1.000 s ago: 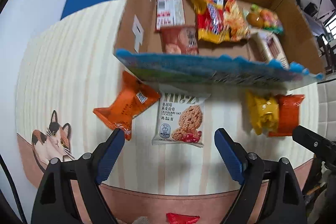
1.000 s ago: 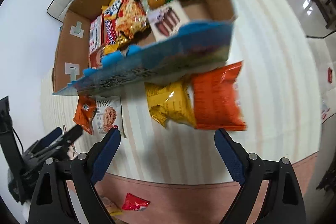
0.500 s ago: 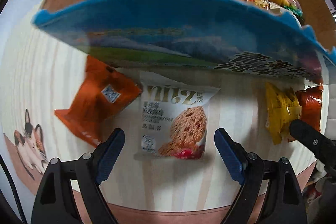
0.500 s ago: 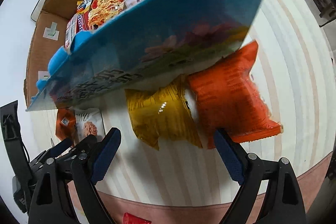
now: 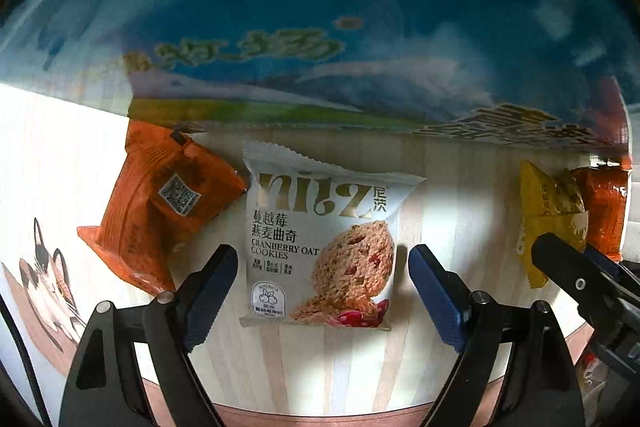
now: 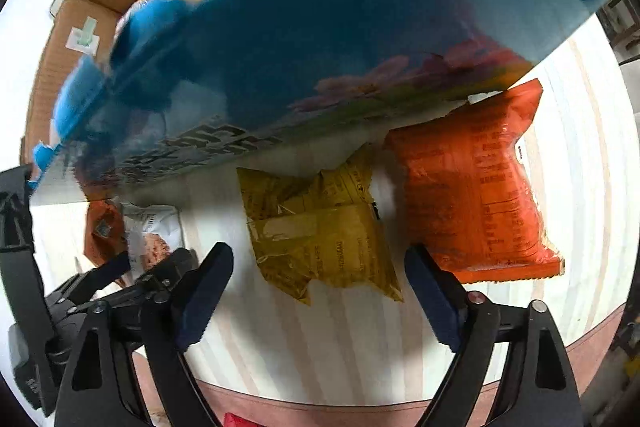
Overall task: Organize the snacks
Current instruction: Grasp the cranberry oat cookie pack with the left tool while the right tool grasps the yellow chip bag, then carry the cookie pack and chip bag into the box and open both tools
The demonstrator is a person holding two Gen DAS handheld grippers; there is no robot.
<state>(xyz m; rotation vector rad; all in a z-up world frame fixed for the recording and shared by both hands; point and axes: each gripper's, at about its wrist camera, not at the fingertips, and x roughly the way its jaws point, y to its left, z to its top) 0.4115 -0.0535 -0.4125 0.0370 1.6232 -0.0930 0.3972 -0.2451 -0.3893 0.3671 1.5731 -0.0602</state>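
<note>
Left gripper (image 5: 322, 281): jaws wide apart, nothing held, straddling white cranberry oat cookie pack (image 5: 324, 243) flat on striped tablecloth (image 5: 60, 155).
Orange packet (image 5: 160, 203) touching cookie pack's left edge.
Right gripper (image 6: 318, 285): spread wide, holding nothing, over yellow packet (image 6: 324, 235); orange-red bag (image 6: 476, 187) beside it.
Cardboard box (image 6: 280, 39), blue printed front, behind all pkts; snacks inside, approx. 4 visible, partly hidden.
</note>
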